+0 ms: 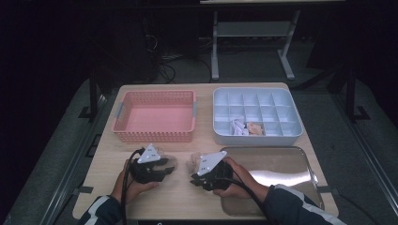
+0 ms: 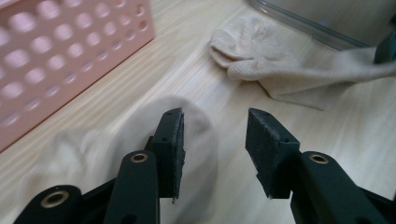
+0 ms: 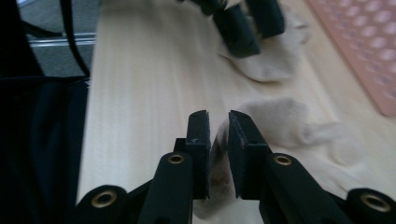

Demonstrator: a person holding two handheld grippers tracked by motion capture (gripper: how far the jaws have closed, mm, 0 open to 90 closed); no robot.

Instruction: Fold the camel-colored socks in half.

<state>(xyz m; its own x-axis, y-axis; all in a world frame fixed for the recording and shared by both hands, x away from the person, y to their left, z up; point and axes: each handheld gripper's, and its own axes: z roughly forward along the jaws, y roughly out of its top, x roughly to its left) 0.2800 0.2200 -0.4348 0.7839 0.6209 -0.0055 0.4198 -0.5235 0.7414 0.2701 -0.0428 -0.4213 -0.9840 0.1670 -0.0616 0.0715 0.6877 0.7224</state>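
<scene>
Jaws of the right gripper (image 3: pixel 218 122) pinch the edge of a beige sock (image 3: pixel 285 123) near the front edge of the table (image 3: pixel 140 93); the left gripper (image 2: pixel 214 122) stands apart, nothing between its pads, over a second sock (image 2: pixel 93 154) beside the pink basket (image 2: pixel 56 60). Risk, as I judge it: the thin pinch could slip if the right hand lifts fast, dropping that sock, or the left could close on bare wood.

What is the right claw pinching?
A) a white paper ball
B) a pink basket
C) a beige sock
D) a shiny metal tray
C: in the right gripper view, the right claw has its two black pads nearly together with the cloth of a beige sock squeezed between them on the wooden table.
</scene>
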